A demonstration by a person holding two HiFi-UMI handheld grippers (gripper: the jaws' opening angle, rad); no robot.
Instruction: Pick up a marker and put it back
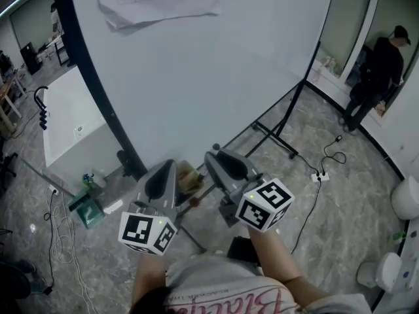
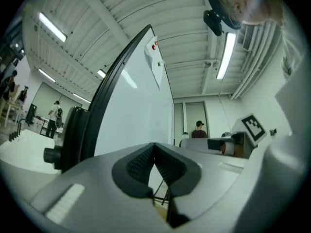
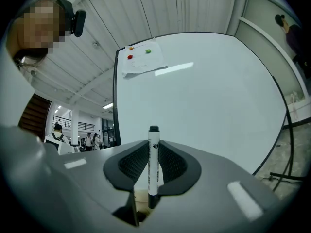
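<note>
A white marker with a black cap (image 3: 153,161) stands upright between the ribbed pads of my right gripper (image 3: 153,144), which is shut on it. Its cap pokes up above the jaws in front of the big whiteboard (image 3: 209,106). In the head view the right gripper (image 1: 213,156) and the left gripper (image 1: 171,165) are side by side, low before the whiteboard (image 1: 196,70); the marker is hidden there. My left gripper (image 2: 154,147) is shut, its pad tips meeting with nothing between them. It points along the whiteboard's edge (image 2: 109,89).
A sheet of paper (image 1: 157,2) hangs at the top of the board. The board's black stand legs (image 1: 278,139) spread over the stone floor. A white counter (image 1: 69,126) is at left, cables and a power strip (image 1: 319,175) at right, and a person (image 1: 376,77) stands by the doorway.
</note>
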